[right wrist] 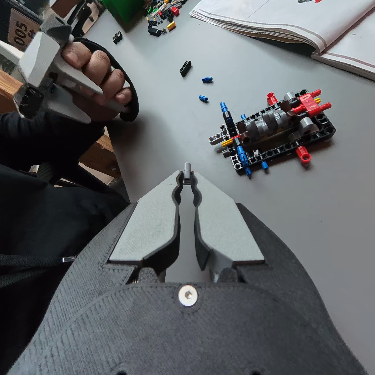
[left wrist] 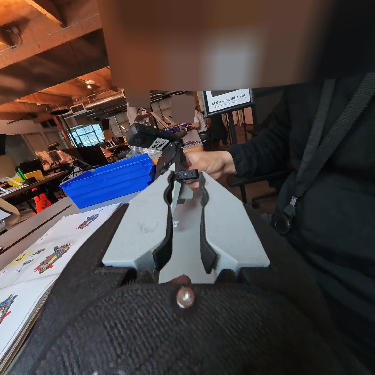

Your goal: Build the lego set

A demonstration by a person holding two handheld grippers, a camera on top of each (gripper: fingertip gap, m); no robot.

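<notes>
My left gripper (left wrist: 186, 177) is lifted off the table, and its tips are closed on a small black Lego piece (left wrist: 187, 174). My right gripper (right wrist: 186, 176) is shut on a small grey pin (right wrist: 186, 170) and holds it over the grey table (right wrist: 182, 125). The partly built model (right wrist: 274, 132), a black frame with grey, red and blue parts, lies to the right of the pin. In the left wrist view the right gripper (left wrist: 176, 222) shows just behind my left fingers, held by a hand. In the right wrist view the left gripper (right wrist: 30, 101) is at the upper left, held by a hand.
A black beam (right wrist: 185, 68) and two blue pins (right wrist: 207, 79) (right wrist: 203, 98) lie loose beyond the model. A pile of parts (right wrist: 162, 14) and a green bin (right wrist: 121, 10) are at the far edge. An open instruction book (right wrist: 294, 26) lies at the right, and a blue bin (left wrist: 107, 182) stands behind it. Some 15 cm of space lies between my two pairs of fingers. Both grippers' tips are roughly 20 cm from the black beam (right wrist: 185, 68).
</notes>
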